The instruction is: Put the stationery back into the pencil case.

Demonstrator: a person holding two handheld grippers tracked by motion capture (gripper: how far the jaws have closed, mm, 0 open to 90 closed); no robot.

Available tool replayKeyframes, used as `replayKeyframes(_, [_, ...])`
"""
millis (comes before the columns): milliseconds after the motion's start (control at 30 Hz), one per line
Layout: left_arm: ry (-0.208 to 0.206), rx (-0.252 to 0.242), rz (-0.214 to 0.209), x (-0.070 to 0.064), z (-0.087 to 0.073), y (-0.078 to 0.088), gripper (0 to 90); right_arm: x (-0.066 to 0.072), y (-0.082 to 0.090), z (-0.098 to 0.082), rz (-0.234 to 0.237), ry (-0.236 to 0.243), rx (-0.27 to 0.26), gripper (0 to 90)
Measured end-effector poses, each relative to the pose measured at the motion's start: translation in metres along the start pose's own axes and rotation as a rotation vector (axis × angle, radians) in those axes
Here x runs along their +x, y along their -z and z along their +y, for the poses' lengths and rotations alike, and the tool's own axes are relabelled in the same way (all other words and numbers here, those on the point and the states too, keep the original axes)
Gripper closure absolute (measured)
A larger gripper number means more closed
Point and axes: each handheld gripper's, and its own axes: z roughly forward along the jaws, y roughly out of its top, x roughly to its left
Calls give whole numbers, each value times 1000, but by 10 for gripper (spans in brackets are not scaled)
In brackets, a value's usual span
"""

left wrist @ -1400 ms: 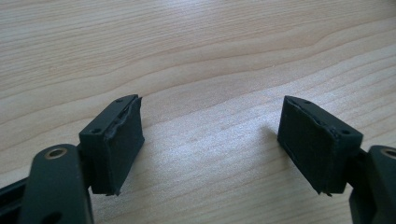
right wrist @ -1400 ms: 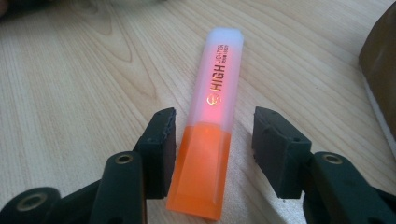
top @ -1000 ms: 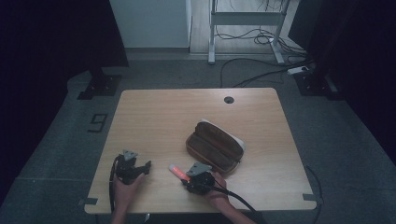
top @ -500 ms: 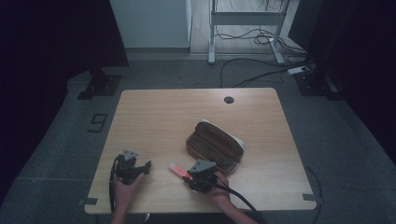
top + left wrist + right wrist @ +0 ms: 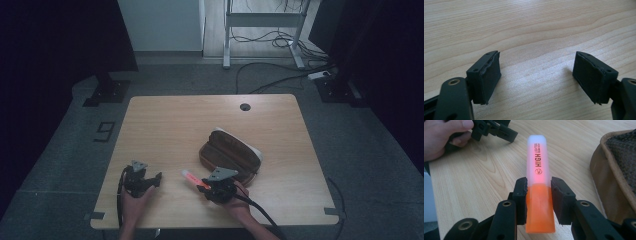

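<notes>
R tongs [image 5: 539, 188] clamp smooth plastic highlighter [image 5: 538, 170], woodgrain table [image 5: 474, 182].

The word "HIGH" is printed in dark capitals along the translucent cap of the orange highlighter [image 5: 539, 192], just beyond the pads clamped on its barrel. Beside it runs a smaller line beginning "LIGHTER", with finer print too small to be read. A "9" [image 5: 104, 131] is marked on the grey floor, well left of the table.
</notes>
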Motion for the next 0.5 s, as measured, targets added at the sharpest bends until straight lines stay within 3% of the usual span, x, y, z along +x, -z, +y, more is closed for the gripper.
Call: replayKeyframes(500, [0, 0, 0, 0, 0, 0, 221, -7, 18, 9, -1, -13, -53, 658])
